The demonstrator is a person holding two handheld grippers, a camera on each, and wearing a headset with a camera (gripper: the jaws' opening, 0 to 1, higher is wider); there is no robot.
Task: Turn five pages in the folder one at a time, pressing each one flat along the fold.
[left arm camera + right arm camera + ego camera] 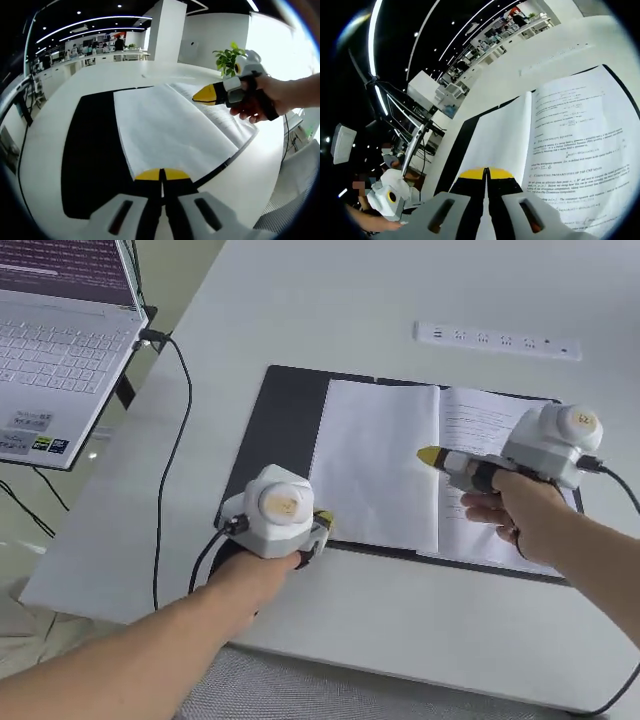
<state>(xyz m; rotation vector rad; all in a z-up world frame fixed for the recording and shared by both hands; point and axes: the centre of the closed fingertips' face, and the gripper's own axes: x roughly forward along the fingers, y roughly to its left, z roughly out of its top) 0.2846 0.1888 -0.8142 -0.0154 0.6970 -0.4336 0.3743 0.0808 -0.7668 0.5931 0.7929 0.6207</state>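
1. The folder [272,430] lay open on the white table [330,300], with its black cover bare at the left; 1 blank page [375,460] lay turned onto the left side; a printed page [480,420] faced up on the right.
2. As a judgement of progress, at least 1 of the 5 pages looked turned, since the blank sheet lay left of the fold [439,510]; how many others lay beneath it could not be told; in the right gripper view the blank page's inner edge seemed to ride a little above the printed page, so the pressing of this page looked unfinished, with further turns probably left.
3. The right gripper [486,173] had its jaws pressed together with nothing between them; its yellow tips hung over the blank page just beside the fold, pointing toward the left side; that looked like a placing for a press along the fold.
4. The left gripper [161,174] also had its jaws pressed together; its tips sat at the near edge of the blank page, by the folder's lower left; whether they touched or nipped the paper could not be told.
5. As a container, the folder held paper sheets; lines of print showed on the right one; a laptop [60,330] at the far left and a power strip [497,340] beyond the folder both lay well apart from it.
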